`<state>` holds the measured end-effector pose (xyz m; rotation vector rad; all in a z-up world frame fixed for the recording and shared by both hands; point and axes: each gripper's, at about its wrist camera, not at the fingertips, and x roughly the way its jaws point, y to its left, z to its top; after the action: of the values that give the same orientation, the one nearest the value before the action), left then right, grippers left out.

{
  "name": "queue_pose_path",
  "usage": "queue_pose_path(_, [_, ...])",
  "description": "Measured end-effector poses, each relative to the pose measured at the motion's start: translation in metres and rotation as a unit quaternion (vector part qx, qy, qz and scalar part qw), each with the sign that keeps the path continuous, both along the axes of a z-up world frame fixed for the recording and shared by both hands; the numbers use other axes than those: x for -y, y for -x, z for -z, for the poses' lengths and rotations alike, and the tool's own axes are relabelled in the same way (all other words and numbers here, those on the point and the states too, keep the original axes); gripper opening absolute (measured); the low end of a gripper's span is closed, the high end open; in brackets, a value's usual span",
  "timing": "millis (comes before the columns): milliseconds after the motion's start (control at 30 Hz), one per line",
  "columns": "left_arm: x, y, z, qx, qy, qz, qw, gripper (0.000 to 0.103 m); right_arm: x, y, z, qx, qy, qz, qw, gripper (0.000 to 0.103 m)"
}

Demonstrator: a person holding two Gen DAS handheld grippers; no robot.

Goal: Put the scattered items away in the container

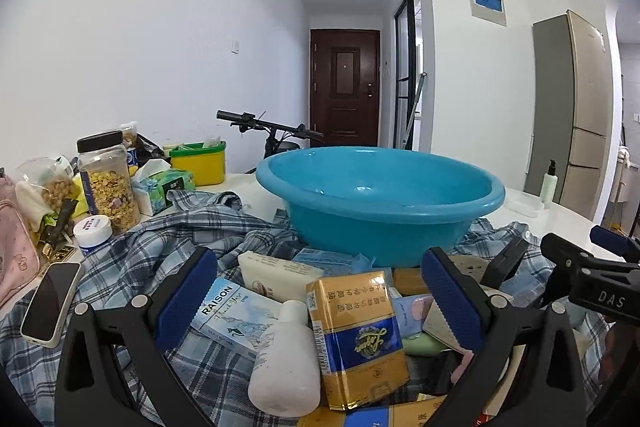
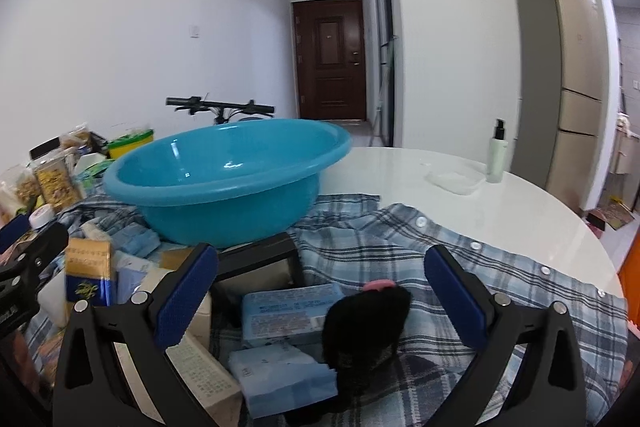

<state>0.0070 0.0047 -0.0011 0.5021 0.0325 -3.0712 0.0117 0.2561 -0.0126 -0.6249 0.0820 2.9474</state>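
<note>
A blue plastic basin (image 1: 380,203) (image 2: 224,187) stands on a plaid shirt (image 1: 168,251) (image 2: 400,251) spread over the table. In front of it lies a heap of small items. My left gripper (image 1: 320,299) is open above a yellow-and-blue box (image 1: 356,335), a white bottle (image 1: 286,359) and a RAISON box (image 1: 236,311). My right gripper (image 2: 320,303) is open over light blue packets (image 2: 288,311) and a black fuzzy thing with a pink tip (image 2: 364,323). The right gripper's body shows at the left wrist view's right edge (image 1: 592,283).
On the left stand a cereal jar (image 1: 108,179), a white tub (image 1: 93,233), a tissue pack (image 1: 160,187), a yellow container (image 1: 200,161), a phone (image 1: 50,303) and a pink pouch (image 1: 14,247). A spray bottle (image 2: 497,153) and clear tray (image 2: 454,179) sit far right. Behind are a bicycle handlebar (image 2: 220,105) and a fridge (image 2: 568,79).
</note>
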Motion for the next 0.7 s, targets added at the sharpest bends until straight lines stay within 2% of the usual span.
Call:
queue_pose_path(200, [-0.0018,0.0001,-0.0001,-0.005,0.004,-0.001,1.0,0.103,-0.0018,-0.0042,-0.0027,-0.023,0.019,-0.029,0.999,0.103])
queue_pose_path(500, [-0.0023,0.0005,-0.0003,-0.005,0.0,0.004,1.0,0.103,-0.0009,-0.0001,-0.0016,-0.014,0.027,-0.037,0.999,0.103])
queue_pose_path(633, [-0.0054,0.0021,-0.0002,0.002,-0.004,0.03,0.9995,0.103,0.0044,0.0022,-0.0005,-0.006,0.022,-0.05,0.998,0.103])
queue_pose_path(700, [-0.0071,0.0013,-0.0005,0.0,0.003,0.015,0.9999,0.103,0.0047,0.0025,-0.0004,-0.006,0.022,-0.049,0.999,0.103])
